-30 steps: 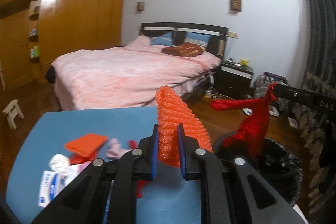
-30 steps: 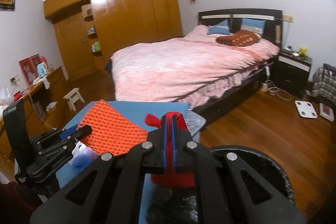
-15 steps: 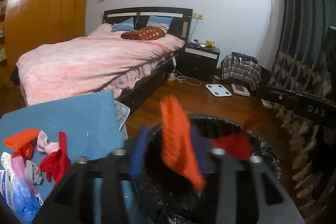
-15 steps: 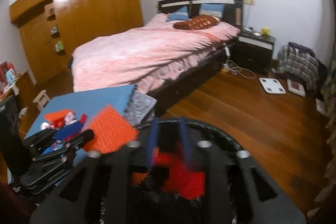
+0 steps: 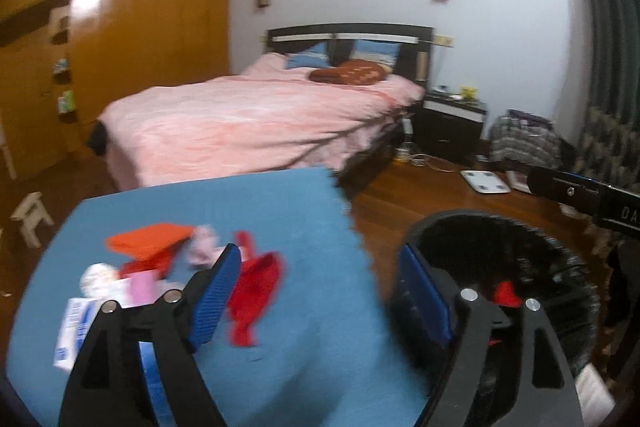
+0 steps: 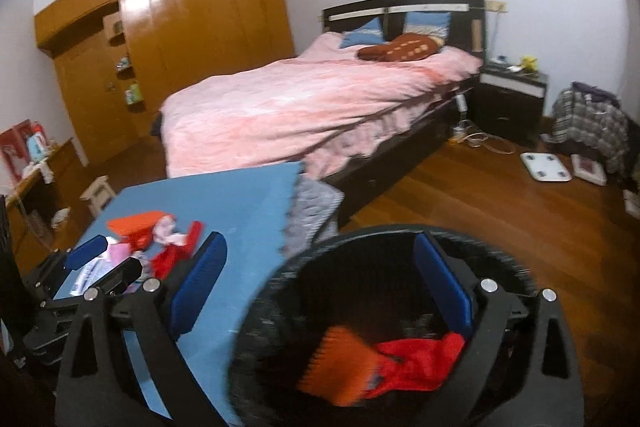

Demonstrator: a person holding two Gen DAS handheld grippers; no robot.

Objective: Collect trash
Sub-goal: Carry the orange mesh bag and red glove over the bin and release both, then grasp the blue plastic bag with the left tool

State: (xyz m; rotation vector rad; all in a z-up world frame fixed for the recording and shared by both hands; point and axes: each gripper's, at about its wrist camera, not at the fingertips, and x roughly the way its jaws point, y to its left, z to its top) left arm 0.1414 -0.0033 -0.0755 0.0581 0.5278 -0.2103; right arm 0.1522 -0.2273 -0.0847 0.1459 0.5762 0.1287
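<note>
Both claws, left claw (image 5: 318, 301) and right claw (image 6: 320, 285), have just been opening and stand released, empty; the orange and red scraps (image 6: 376, 361) lie in the bin (image 6: 400, 233). More trash (image 5: 148, 247) waits on the blue surface (image 5: 240, 203); approach low, jaws wide.

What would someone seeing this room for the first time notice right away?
Probably the black trash bin in the foreground, with an orange ridged sheet and a red wrapper lying inside it. Left of it, a blue mat carries a bright heap of litter, and a big pink bed fills the background.
</note>
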